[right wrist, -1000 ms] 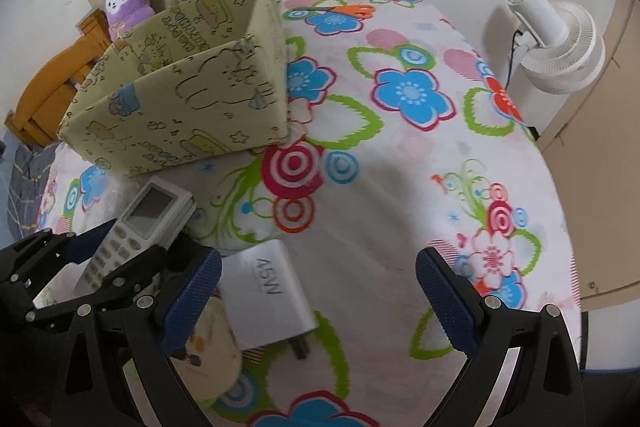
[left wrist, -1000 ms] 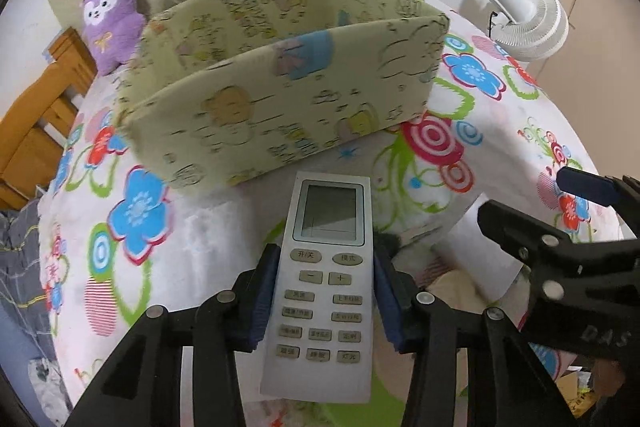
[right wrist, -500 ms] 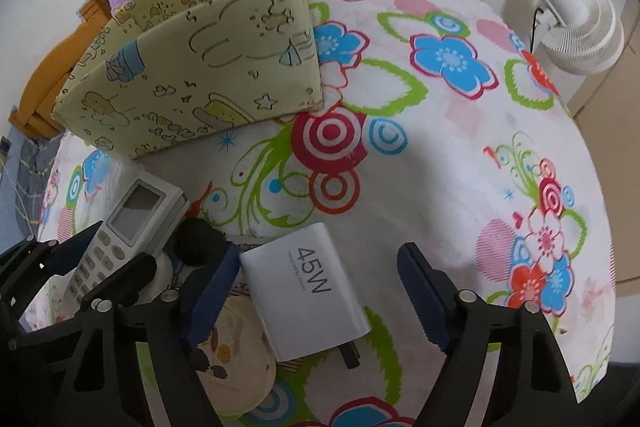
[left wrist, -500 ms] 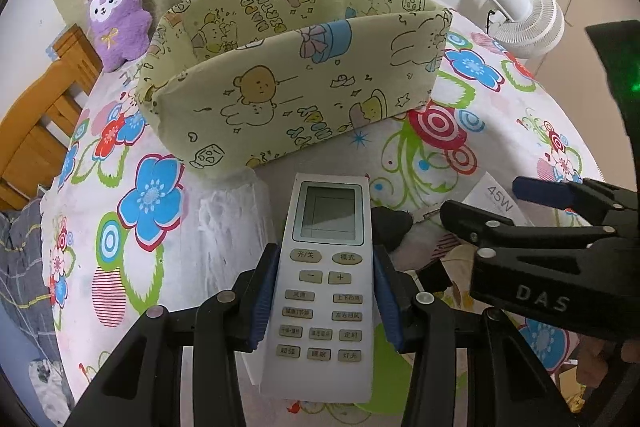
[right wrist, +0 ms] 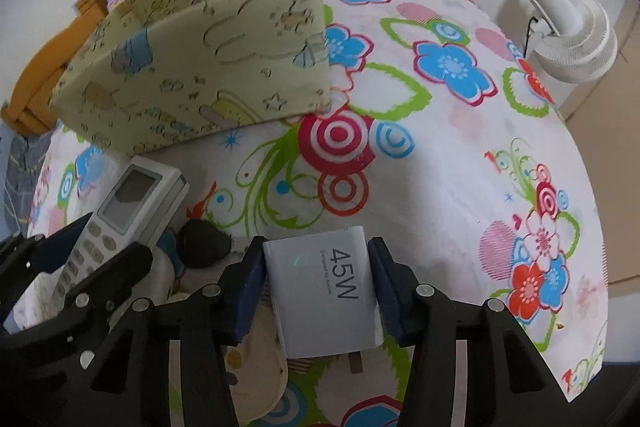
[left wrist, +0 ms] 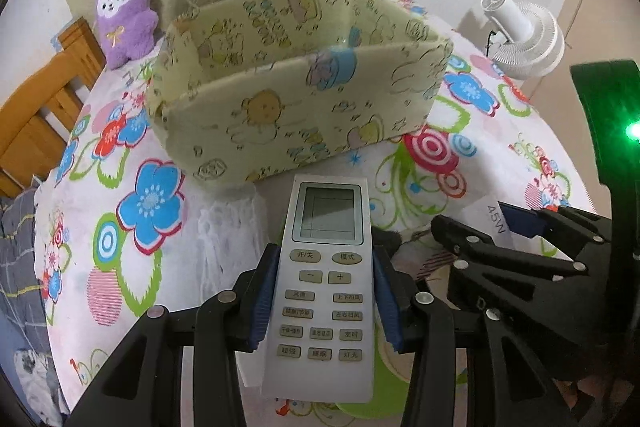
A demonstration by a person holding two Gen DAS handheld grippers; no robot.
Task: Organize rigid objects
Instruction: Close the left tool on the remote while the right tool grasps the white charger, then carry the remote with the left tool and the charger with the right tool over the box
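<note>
Left wrist view: the left gripper (left wrist: 326, 297) clenches a white remote control (left wrist: 326, 287) between its blue-padded fingers (left wrist: 262, 301), at lower centre of the frame, screen end pointing up the frame. Above it, at centre, stands a pale yellow fabric storage box (left wrist: 296, 119) on the flower-patterned surface (left wrist: 100, 207). The right gripper (left wrist: 520, 247) shows at the right edge.

Right wrist view: the right gripper (right wrist: 318, 287) grasps a white 45W charger (right wrist: 324, 291) at lower centre, both pads touching its sides. The remote control (right wrist: 120, 219) sits at lower left in the left gripper (right wrist: 76, 267); the storage box (right wrist: 208, 59) fills the upper left.
</note>
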